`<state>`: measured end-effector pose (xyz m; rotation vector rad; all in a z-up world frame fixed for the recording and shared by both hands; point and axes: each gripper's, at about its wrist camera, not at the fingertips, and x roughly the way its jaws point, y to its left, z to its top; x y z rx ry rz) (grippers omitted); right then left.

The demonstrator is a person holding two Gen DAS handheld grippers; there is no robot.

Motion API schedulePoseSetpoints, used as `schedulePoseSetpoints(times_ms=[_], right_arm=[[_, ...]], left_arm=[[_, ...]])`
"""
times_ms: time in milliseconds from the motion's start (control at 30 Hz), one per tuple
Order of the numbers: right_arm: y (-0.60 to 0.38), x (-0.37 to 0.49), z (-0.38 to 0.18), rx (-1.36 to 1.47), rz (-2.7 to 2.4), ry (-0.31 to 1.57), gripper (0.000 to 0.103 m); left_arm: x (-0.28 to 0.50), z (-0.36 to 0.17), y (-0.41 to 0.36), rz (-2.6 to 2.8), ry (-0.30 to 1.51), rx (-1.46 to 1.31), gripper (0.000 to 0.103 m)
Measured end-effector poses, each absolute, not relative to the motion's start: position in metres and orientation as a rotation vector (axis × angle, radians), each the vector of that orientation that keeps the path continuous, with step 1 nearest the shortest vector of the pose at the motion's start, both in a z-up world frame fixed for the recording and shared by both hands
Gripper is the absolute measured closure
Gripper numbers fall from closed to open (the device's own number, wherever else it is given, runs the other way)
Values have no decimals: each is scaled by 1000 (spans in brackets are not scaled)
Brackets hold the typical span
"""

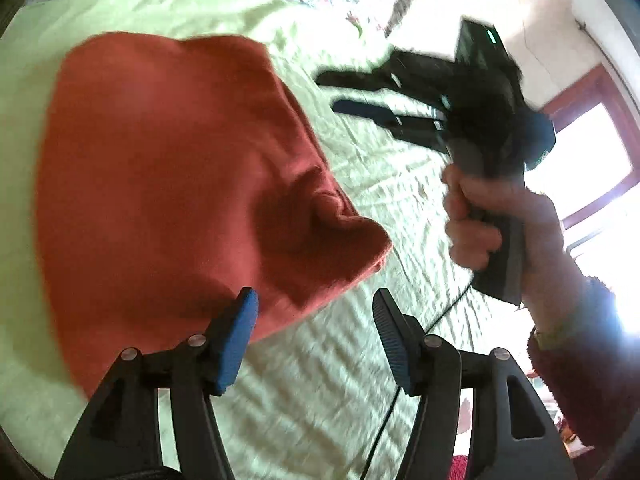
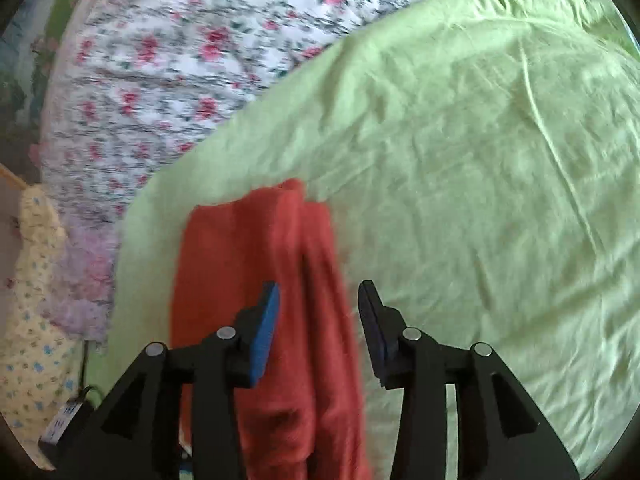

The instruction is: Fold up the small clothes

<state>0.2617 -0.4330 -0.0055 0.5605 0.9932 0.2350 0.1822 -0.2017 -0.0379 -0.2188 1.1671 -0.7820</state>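
The rust-red knitted garment (image 1: 168, 184) lies partly folded on the pale green bedsheet (image 2: 480, 160), a lumpy bunched corner nearest your left gripper (image 1: 316, 304); it looks soft, light and limp, likely to sag and slide on itself, so take it by an outer edge or corner, not the thick middle. Both grippers are spread apart and hold nothing, the right gripper (image 2: 318, 300) hovering over the garment's long fold. A floral quilt (image 2: 180, 60) lies beyond the sheet, and a trailing black cable (image 1: 400, 380) could snag.
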Motion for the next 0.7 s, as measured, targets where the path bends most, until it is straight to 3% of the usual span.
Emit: schedulePoseSetpoints(times_ms=[100,367,400,433,600,700], right_arm=[[-409,245,-3,524,305,1015,61],[-386,237,-40,506,253,1106,62],[-388,236,-40,531,268,1103,85],[-390,235,-39,555,291,1102,95],[-409,218,3,642,337,978,95],[-410,220,-3,572,303,1004,95]], left_arm=[[179,-33,-170,-664,1130,-262,35],[232,-53,-93,-382,1170,-467,33],[237,-56,-88,-370,1168,-478,33],[241,-56,-85,-363,1166,-486,33],[245,-54,-85,-363,1161,-469,33],[248,-62,-90,-371,1182,-459,33]])
